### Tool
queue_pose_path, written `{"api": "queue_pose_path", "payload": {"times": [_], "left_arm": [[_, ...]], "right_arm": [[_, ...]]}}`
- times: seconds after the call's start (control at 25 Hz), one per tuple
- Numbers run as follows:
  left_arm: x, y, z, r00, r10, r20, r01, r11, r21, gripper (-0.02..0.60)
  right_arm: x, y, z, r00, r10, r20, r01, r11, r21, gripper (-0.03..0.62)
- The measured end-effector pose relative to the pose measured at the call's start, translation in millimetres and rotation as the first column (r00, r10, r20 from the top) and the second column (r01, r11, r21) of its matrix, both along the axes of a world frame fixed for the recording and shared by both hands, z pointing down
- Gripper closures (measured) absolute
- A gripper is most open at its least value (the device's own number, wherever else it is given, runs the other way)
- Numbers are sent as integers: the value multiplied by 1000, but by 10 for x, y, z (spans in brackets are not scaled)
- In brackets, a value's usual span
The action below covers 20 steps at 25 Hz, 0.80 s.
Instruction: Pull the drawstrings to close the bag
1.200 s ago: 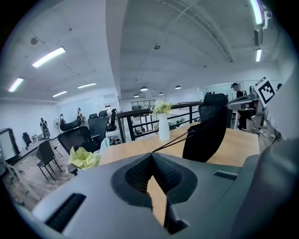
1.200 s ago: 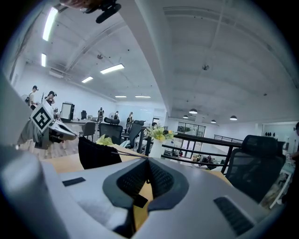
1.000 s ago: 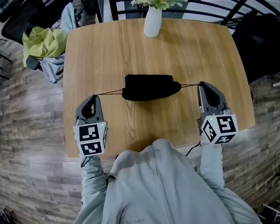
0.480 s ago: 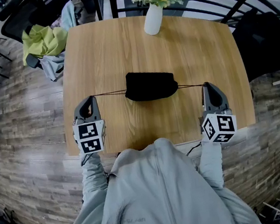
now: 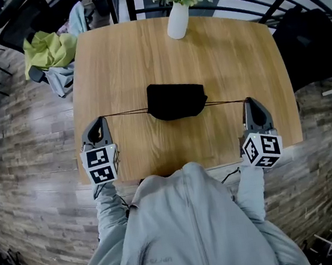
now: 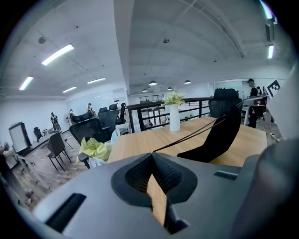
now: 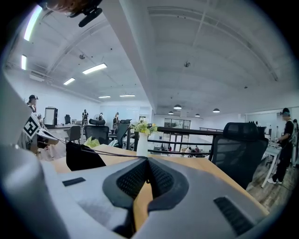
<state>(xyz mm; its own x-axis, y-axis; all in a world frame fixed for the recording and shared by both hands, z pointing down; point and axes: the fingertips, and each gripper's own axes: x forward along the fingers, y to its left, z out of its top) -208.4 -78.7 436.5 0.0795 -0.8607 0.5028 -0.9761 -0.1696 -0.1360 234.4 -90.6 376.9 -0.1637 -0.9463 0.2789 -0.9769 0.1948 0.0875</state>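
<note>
The left gripper (image 5: 99,122) is clamping the left drawstring (image 5: 124,113), jaws pressed together. The right gripper (image 5: 251,102) is clamping the right drawstring (image 5: 225,101) likewise. Both forearms (image 5: 107,204) are pointing forward, well apart.

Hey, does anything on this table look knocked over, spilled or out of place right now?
Nothing stands out. The black bag sits at the middle of the table, its drawstrings run taut to the left gripper and right gripper, both jaws shut on them, and the vase stands upright at the far edge.
</note>
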Motion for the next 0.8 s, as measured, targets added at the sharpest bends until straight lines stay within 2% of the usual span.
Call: {"api": "queue_pose_path", "payload": {"times": [0.8], "left_arm": [[-177, 187, 186, 1000, -23, -15, 23, 999, -46, 555]], "right_arm": [[213, 197, 188, 999, 46, -4, -46, 998, -37, 571]]}}
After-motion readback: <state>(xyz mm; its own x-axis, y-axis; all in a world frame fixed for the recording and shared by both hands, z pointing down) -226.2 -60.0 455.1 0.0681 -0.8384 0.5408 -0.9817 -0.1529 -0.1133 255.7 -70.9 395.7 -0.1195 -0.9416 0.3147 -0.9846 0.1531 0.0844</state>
